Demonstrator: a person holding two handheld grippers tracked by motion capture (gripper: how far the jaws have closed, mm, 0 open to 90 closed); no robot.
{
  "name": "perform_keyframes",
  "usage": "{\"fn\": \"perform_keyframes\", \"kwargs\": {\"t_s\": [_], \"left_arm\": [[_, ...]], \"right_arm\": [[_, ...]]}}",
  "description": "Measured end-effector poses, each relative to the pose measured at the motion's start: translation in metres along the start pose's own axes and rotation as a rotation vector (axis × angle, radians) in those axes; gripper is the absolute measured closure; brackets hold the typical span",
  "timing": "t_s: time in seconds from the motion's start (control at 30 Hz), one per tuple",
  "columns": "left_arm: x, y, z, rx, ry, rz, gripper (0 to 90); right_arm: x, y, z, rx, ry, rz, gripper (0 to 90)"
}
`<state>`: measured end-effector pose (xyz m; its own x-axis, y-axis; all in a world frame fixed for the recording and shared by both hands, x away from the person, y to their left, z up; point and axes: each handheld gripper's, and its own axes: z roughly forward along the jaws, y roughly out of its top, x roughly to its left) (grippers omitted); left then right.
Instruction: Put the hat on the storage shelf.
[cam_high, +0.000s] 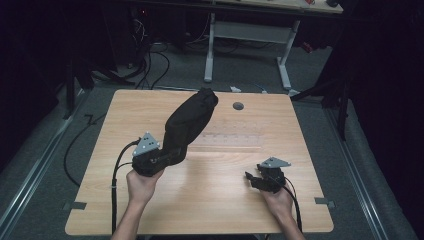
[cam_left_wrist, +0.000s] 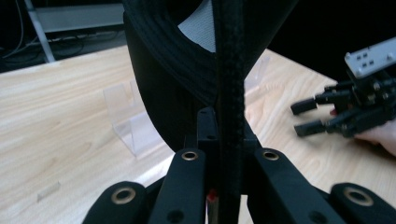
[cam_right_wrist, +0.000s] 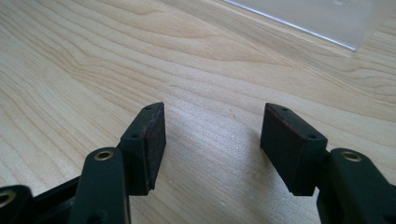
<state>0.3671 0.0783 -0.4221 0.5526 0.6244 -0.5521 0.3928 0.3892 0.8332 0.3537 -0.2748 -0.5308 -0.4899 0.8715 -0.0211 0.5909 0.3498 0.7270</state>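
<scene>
1. Left tongs (cam_high: 167, 156) are clenching the lower edge of a black bag (cam_high: 187, 125), the seam pinched flat between the jaws in the left gripper view. The person's left hand (cam_high: 141, 184) is carrying them over the left-centre of the worktop (cam_high: 100, 200).
2. Black bag is hanging off the worktop in that grip, its long axis slanting from the left tongs up and away toward the far centre, closed end farthest from the person.
3. Clear plastic stand (cam_high: 230, 141) is lying flat just right of the bag, mid-worktop, between the two tongs and beyond them.
4. Right tongs (cam_high: 251, 179) are standing released, jaws apart with bare wood between the pads (cam_right_wrist: 154, 140), low over the worktop at the near right, pointing left toward the bag.
5. Judgement: the bag lies to the left of and beyond the right tongs, well apart; the left hand is the nearer and is bearing it alone.
</scene>
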Motion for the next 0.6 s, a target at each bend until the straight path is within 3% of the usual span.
{"fn": "perform_keyframes", "kwargs": {"t_s": [0.33, 0.6], "left_arm": [[-0.002, 0.012, 0.024, -0.036, 0.003, 0.034, 86.5], [0.005, 0.014, 0.044, -0.061, 0.010, 0.055, 86.5]], "right_arm": [[0.001, 0.000, 0.000, -0.001, -0.005, 0.003, 40.3], [0.001, 0.000, 0.000, 0.000, -0.006, 0.007, 40.2]]}}
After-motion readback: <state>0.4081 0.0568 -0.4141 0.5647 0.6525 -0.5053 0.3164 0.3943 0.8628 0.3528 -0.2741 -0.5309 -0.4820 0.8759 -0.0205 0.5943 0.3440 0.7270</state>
